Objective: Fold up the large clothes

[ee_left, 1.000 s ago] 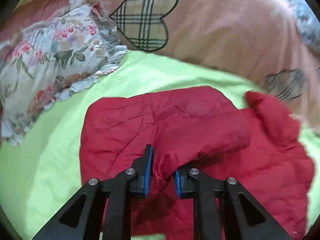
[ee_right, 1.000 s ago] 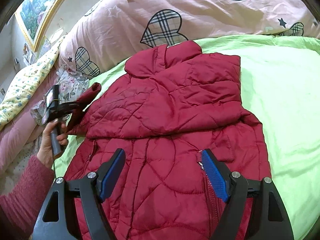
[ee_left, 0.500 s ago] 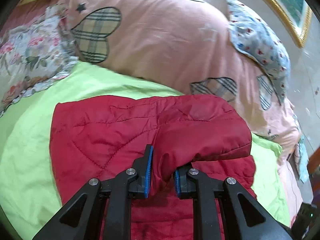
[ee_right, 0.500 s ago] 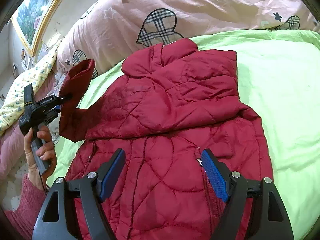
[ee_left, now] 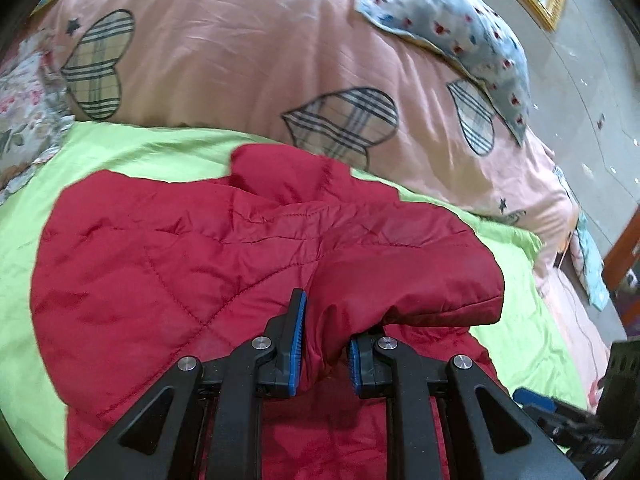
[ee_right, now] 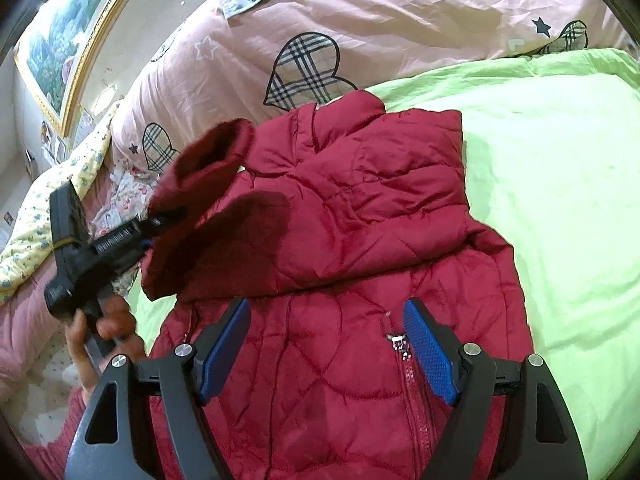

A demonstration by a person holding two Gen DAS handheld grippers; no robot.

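Note:
A red quilted jacket (ee_right: 360,248) lies front up on a light green bed cover (ee_right: 552,184), collar toward the pink duvet. One sleeve lies folded across its chest. My left gripper (ee_left: 324,354) is shut on the other sleeve (ee_left: 400,280) near the cuff and holds it raised above the jacket body (ee_left: 132,280). In the right wrist view the left gripper (ee_right: 160,222) shows at the jacket's left side with the sleeve (ee_right: 208,168) lifted. My right gripper (ee_right: 326,346) is open and empty, hovering over the jacket's lower front beside the zipper (ee_right: 400,344).
A pink duvet with plaid hearts (ee_right: 360,24) is heaped at the head of the bed. A floral cloth (ee_left: 24,112) lies at the left. A blue patterned pillow (ee_left: 448,28) rests on the duvet. A gold-framed picture (ee_right: 68,36) hangs on the wall.
My left gripper has lifted the sleeve off the bed and swung it inward and upward over the jacket's body. My right gripper has stayed open over the jacket's lower front.

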